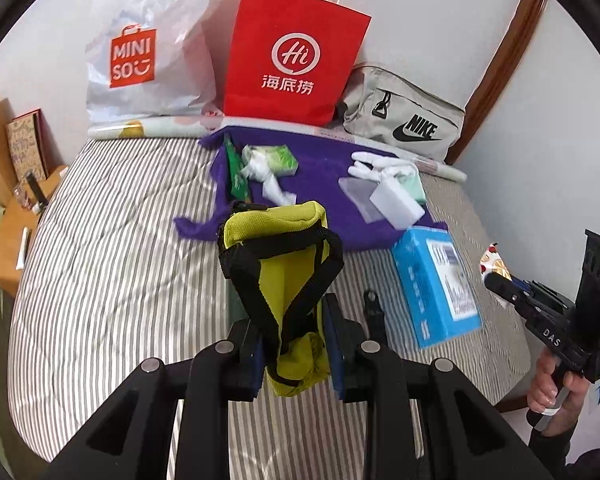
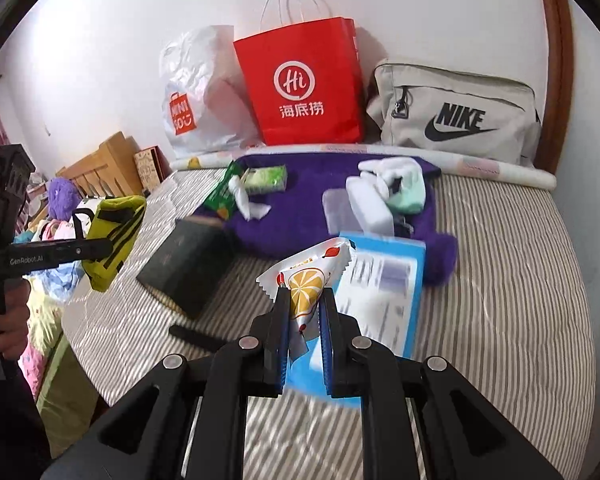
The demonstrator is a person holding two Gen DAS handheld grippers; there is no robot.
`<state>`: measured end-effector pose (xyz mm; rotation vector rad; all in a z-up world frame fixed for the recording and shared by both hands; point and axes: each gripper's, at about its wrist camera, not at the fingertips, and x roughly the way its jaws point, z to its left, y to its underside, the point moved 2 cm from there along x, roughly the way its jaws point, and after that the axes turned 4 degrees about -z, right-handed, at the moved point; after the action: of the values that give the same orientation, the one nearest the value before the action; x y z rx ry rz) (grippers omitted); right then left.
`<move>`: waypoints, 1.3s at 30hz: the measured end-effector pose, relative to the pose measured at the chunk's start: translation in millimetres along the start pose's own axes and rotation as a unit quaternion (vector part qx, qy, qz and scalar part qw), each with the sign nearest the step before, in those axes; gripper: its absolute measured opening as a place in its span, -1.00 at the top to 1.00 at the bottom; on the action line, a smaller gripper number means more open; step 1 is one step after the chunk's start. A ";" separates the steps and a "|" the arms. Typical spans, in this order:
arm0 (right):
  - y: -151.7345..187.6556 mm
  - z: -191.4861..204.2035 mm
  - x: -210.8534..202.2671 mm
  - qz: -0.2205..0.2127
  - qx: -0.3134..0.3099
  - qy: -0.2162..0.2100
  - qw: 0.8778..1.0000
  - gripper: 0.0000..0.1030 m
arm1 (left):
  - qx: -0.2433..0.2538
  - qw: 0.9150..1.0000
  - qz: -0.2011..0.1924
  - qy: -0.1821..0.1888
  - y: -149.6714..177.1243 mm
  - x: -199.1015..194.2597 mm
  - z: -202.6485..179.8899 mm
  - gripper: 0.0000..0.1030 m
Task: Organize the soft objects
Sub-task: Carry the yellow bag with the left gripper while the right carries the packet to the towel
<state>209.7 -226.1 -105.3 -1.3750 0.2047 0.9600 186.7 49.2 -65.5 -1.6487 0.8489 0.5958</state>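
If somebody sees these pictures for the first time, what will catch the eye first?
Probably the red paper bag standing against the wall behind the bed, between a white plastic bag and a grey Nike bag. Nearer, the left gripper holds a yellow-green pouch, the right gripper an orange-print snack packet.

Bare striped bed (image 1: 112,248) (left of purple cloth (image 1: 320,168))
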 end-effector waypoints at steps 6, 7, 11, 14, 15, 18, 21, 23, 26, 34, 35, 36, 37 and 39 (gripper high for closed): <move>-30.7 -3.6 23.9 -0.004 -0.009 -0.007 1.000 0.73 | -0.002 1.000 0.002 0.006 -25.4 22.7 -2.2 0.52; -34.8 -4.6 27.7 -0.004 -0.010 -0.008 1.000 0.73 | -0.003 1.000 0.002 0.007 -28.6 25.9 -2.1 0.52; -54.8 -7.9 50.7 0.002 -0.016 -0.008 1.000 0.73 | 0.001 1.000 0.007 0.005 -46.9 45.3 -2.4 0.51; -70.0 -9.5 73.4 0.010 -0.026 -0.007 1.000 0.73 | 0.006 1.000 0.011 0.002 -58.4 58.5 -2.3 0.50; -74.2 -10.7 80.1 0.013 -0.027 -0.006 1.000 0.73 | 0.008 1.000 0.013 0.003 -62.8 63.7 -1.7 0.50; -86.7 -13.9 99.7 0.022 -0.034 -0.004 0.999 0.72 | 0.009 1.000 0.018 0.001 -75.4 78.8 1.5 0.50; -95.0 -15.1 116.9 0.034 -0.040 -0.009 0.999 0.72 | 0.004 1.000 0.024 0.000 -86.5 94.5 7.2 0.48; -99.5 -15.4 132.4 0.048 -0.042 -0.014 0.998 0.71 | -0.003 1.000 0.030 0.002 -92.4 106.2 10.7 0.46; -101.4 -18.0 150.7 0.069 -0.034 -0.017 0.997 0.70 | -0.013 0.999 0.039 0.008 -100.1 123.8 15.1 0.46; -100.2 -23.6 181.8 0.108 -0.027 -0.019 0.994 0.68 | -0.010 0.998 0.063 0.013 -113.6 160.7 15.0 0.44; -99.2 -23.3 186.3 0.113 -0.029 -0.017 0.993 0.67 | -0.013 0.998 0.066 0.013 -114.7 164.1 16.1 0.43; -98.2 -23.1 190.7 0.120 -0.028 -0.015 0.992 0.67 | -0.015 0.997 0.070 0.011 -115.6 169.2 16.4 0.42; -97.6 -23.4 194.8 0.126 -0.028 -0.013 0.992 0.68 | -0.014 0.997 0.073 0.011 -116.3 173.0 16.8 0.40; -96.3 -23.9 203.0 0.139 -0.030 -0.003 0.990 0.68 | -0.013 0.996 0.086 0.012 -115.5 181.9 16.6 0.34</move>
<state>410.5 -145.3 -170.2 -1.4226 0.3723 1.2090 390.0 37.7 -137.8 -1.6198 1.0105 0.7101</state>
